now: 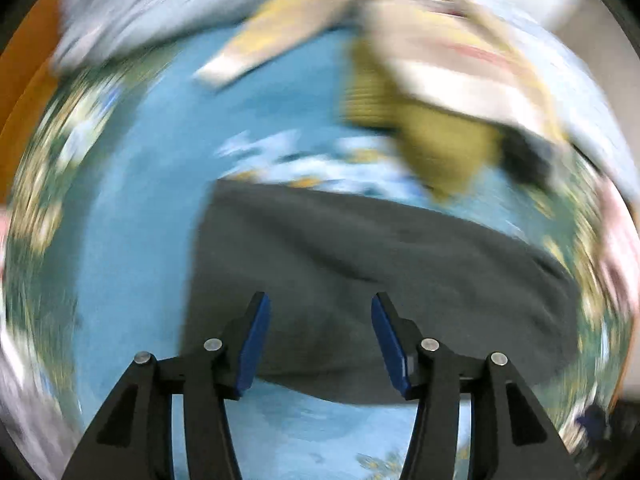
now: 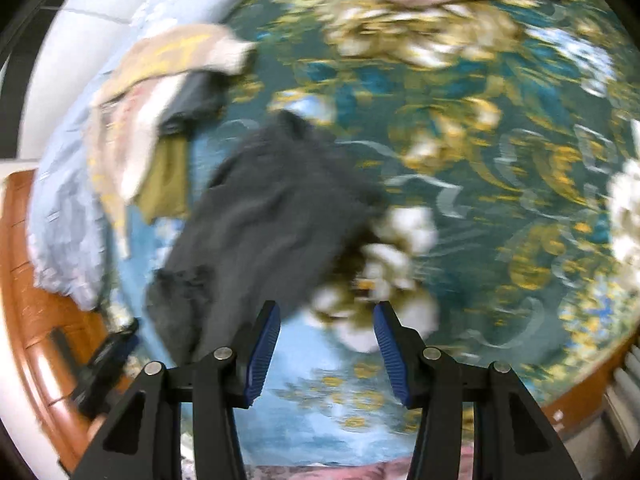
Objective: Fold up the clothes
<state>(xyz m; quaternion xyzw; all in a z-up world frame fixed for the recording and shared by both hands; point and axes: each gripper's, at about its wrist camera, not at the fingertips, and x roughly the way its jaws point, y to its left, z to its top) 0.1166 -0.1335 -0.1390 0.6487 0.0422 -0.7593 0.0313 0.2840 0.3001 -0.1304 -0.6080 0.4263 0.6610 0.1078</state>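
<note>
Floral blue-green bedspread (image 2: pixel 500 152) carries a dark grey garment (image 1: pixel 380 280) lying flat, mid-frame beyond the spread, empty left gripper (image 1: pixel 320 312); it sits upper left of the spread right gripper (image 2: pixel 326 320).

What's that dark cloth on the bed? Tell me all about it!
The dark cloth is a charcoal-grey garment of soft, slightly fuzzy-looking fabric. It lies spread out but rumpled on the blue flowered bedspread, apart from the pile of yellow and cream clothes farther back. Both pictures are blurred, so its exact kind is unclear. The left gripper hangs open over it, and nothing is gripping it.
</note>
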